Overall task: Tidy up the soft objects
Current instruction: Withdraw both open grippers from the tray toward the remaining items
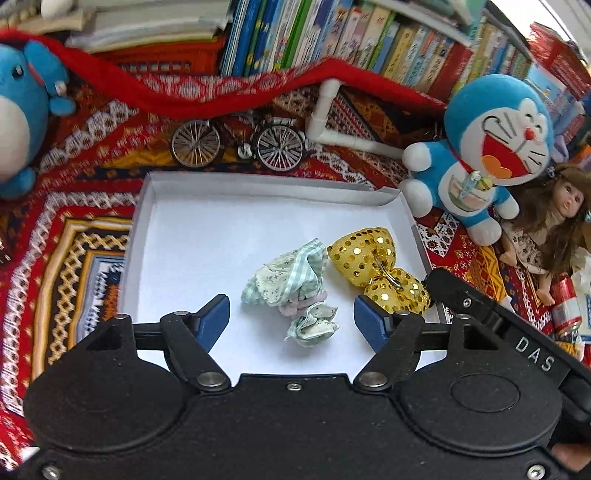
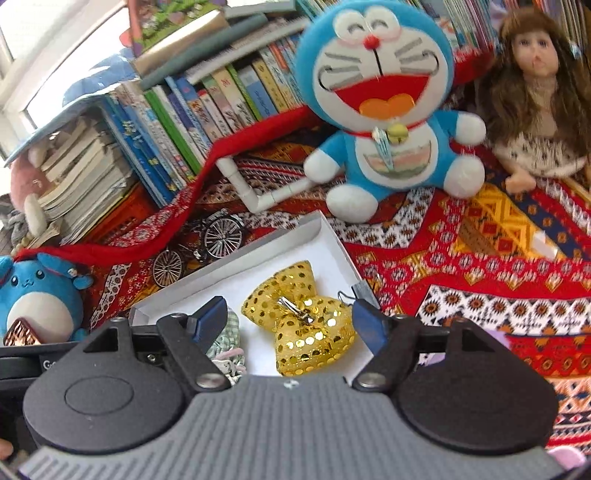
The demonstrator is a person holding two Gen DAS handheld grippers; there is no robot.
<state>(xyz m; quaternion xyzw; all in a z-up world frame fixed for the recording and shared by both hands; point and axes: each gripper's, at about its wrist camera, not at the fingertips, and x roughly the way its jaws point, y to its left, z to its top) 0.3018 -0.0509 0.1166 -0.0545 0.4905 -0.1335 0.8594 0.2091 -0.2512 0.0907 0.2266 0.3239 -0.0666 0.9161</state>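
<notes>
A shallow white box (image 1: 192, 236) lies on the patterned cloth. In it lie a crumpled green checked fabric piece (image 1: 288, 280) and a gold sequin bow (image 1: 376, 266) beside it on the right. My left gripper (image 1: 291, 317) is open and empty, low over the box's near side, with the fabric between its blue pads. My right gripper (image 2: 290, 325) is open and empty, hovering over the gold bow (image 2: 306, 317) and the box (image 2: 332, 243); the green fabric (image 2: 225, 339) peeks out behind its left finger. The right gripper's body (image 1: 491, 310) shows at the box's right edge.
A blue cat plush (image 1: 491, 147) and a long-haired doll (image 1: 546, 225) sit right of the box. A model bicycle (image 1: 236, 142), a white pipe (image 1: 325, 118), a red scarf (image 1: 207, 96) and rows of books (image 1: 332, 33) lie behind. Another blue plush (image 1: 22, 110) sits far left.
</notes>
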